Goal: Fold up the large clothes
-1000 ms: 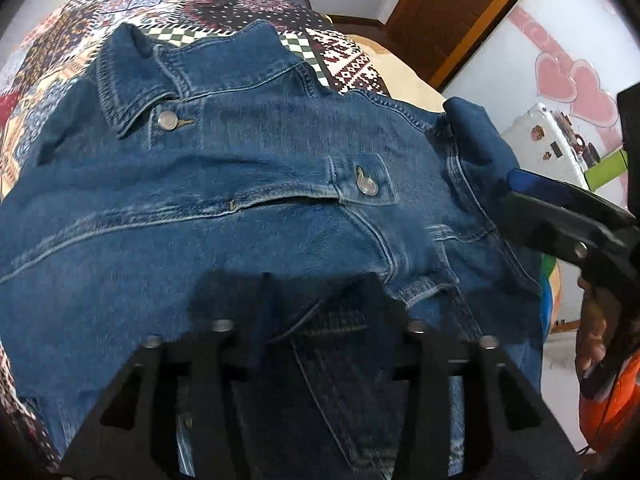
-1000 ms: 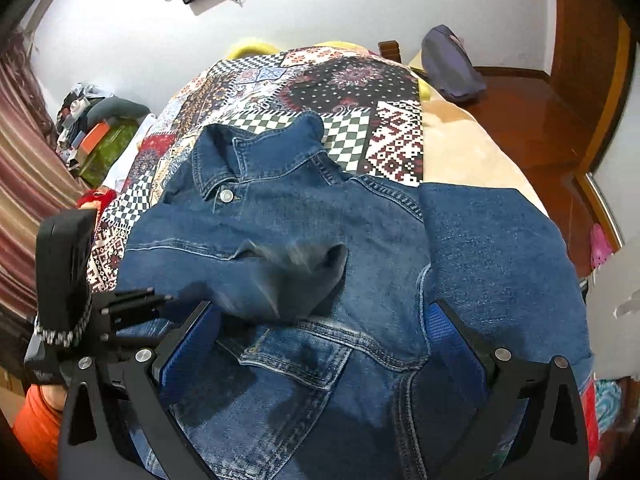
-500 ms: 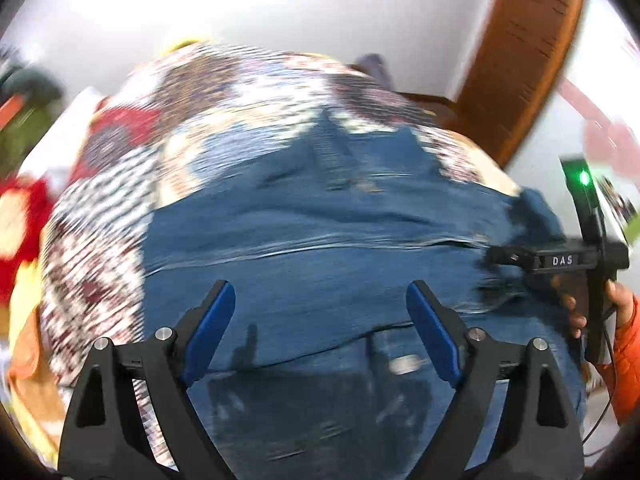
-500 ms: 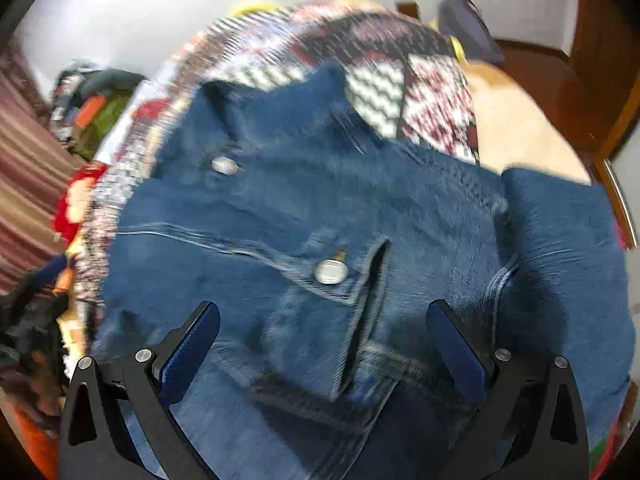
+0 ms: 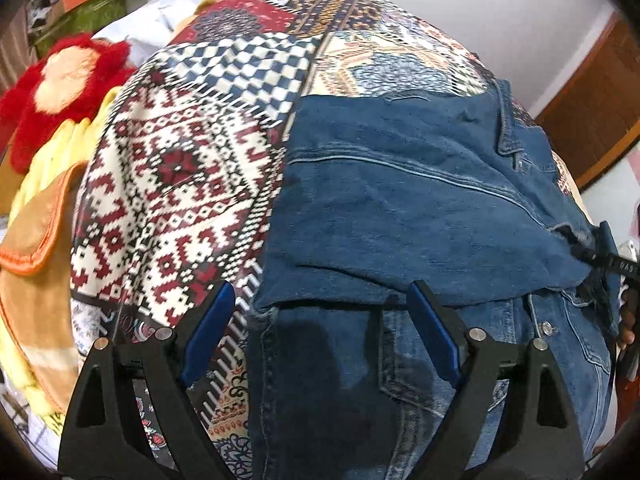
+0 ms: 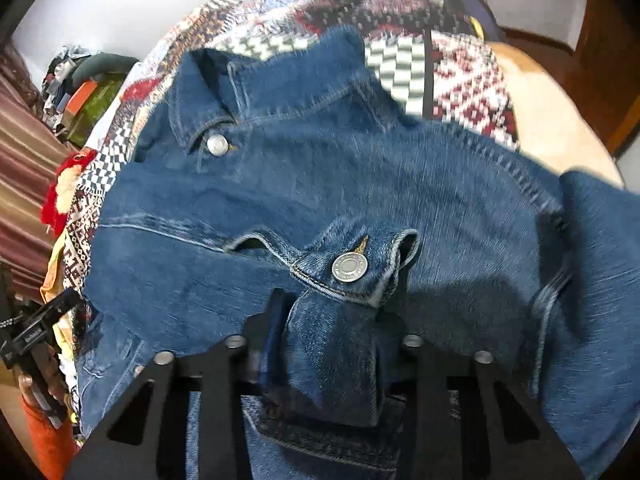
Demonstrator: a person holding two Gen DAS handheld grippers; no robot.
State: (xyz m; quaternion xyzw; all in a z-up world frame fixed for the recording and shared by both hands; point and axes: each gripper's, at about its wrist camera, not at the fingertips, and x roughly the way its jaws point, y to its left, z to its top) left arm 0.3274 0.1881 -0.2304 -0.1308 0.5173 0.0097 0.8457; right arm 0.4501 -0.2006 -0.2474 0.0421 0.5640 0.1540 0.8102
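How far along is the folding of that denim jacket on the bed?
Early on. Done: one sleeve lies folded across the denim jacket. In hand: the right gripper, jaws just closing, pinches a bunch of denim below the chest pocket button; the left gripper hangs open over the jacket's edge. Left: the body is not yet folded.

The denim jacket [image 6: 400,184] is coarse matt blue cloth with shiny metal buttons [image 6: 349,267]. The patchwork bedspread [image 5: 180,168] is smooth printed cloth; far left, a plush toy [image 5: 56,88] looks fuzzy.
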